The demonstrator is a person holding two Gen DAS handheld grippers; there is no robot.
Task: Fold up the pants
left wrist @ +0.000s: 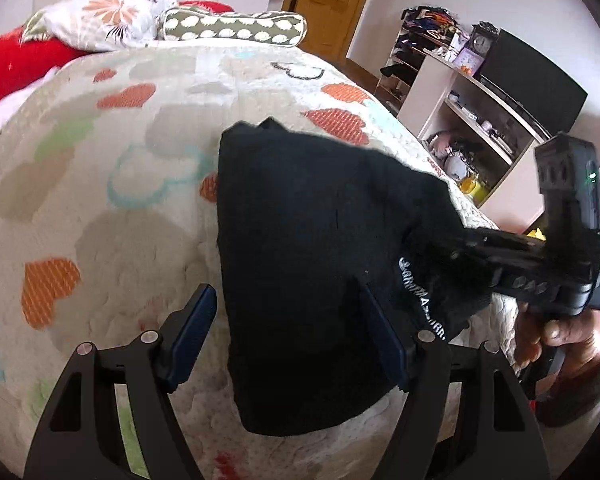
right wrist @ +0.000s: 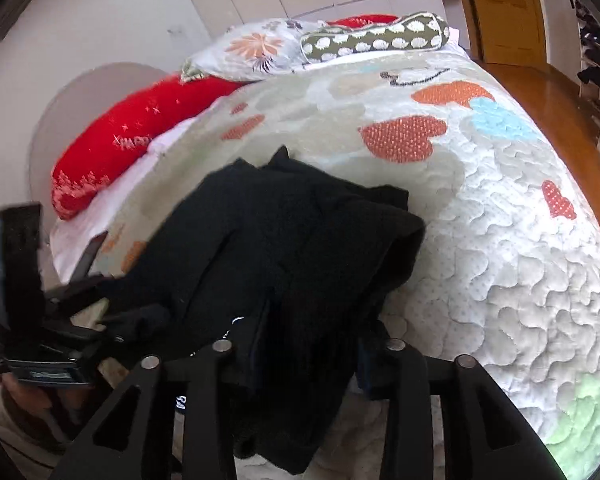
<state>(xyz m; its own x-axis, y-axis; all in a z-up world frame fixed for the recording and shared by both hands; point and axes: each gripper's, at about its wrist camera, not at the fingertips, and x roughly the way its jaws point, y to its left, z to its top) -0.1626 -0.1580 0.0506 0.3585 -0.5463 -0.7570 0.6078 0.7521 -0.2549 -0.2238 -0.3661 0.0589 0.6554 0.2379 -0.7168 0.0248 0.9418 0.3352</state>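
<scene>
Black pants (left wrist: 312, 264), soft, limp, bunched near the bedspread's (left wrist: 100, 184) near edge: right gripper (right wrist: 312, 344) clenched on cloth, left gripper (left wrist: 288, 336) released; grasp hems.

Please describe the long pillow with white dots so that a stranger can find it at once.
Look at the head of the bed, beyond the heart-patterned quilt. The bolster pillow lies there beside a floral pillow. It alone is olive green with white scalloped dots.

Black pants (left wrist: 300, 264) (white lettering) on a cream quilt (left wrist: 100, 208) patterned with orange, green, blue hearts.
</scene>
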